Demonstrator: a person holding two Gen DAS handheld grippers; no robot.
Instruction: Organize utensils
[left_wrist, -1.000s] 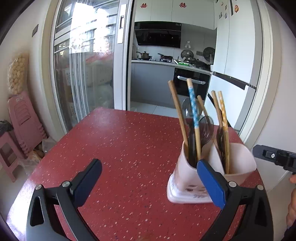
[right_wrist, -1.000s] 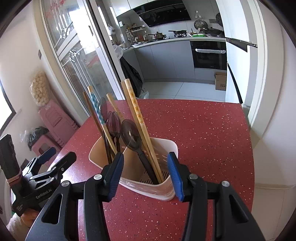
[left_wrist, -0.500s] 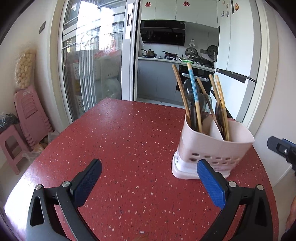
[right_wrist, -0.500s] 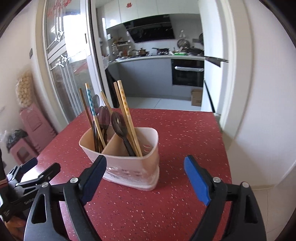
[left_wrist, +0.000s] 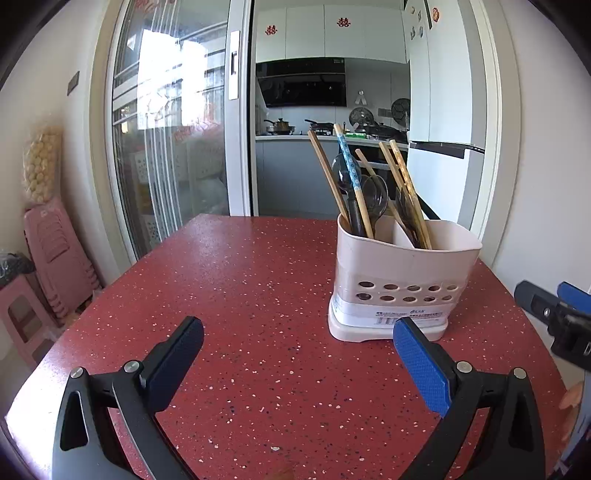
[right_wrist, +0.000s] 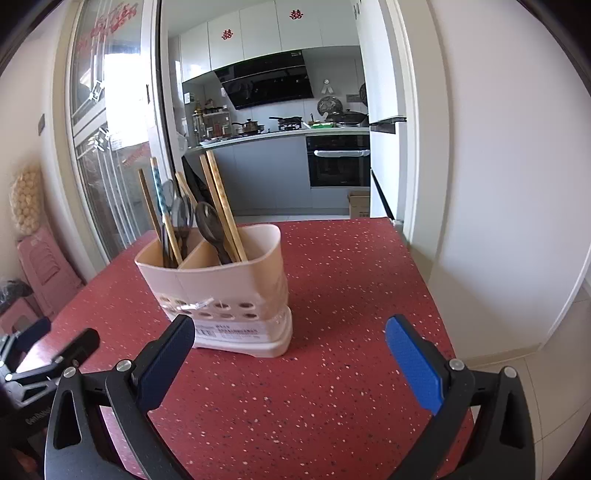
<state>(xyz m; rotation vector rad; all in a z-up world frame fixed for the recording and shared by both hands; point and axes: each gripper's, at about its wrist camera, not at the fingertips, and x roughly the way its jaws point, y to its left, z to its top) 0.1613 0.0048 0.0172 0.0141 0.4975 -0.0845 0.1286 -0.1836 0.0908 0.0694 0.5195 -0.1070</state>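
A pale pink utensil holder (left_wrist: 402, 266) stands upright on the red speckled table (left_wrist: 240, 277), with two compartments. Wooden chopsticks (left_wrist: 406, 184), one blue-patterned chopstick (left_wrist: 349, 166) and dark spoons (left_wrist: 373, 192) stick out of it. My left gripper (left_wrist: 295, 328) is open and empty, low over the table, with the holder just beyond its right finger. In the right wrist view the holder (right_wrist: 221, 284) sits ahead and to the left of my right gripper (right_wrist: 290, 326), whose jaws are opening wide with nothing pressed between them. Each gripper shows at the edge of the other's view.
The table's right edge (right_wrist: 424, 266) drops off beside a white wall and door frame. Pink plastic stools (left_wrist: 55, 251) are stacked on the floor at the left by a glass sliding door (left_wrist: 170, 147). A kitchen lies behind.
The right gripper's jaws have spread from half open, close against the holder, to wide, and it has backed away. The left gripper has drawn back and sunk lower. The holder has stayed put.
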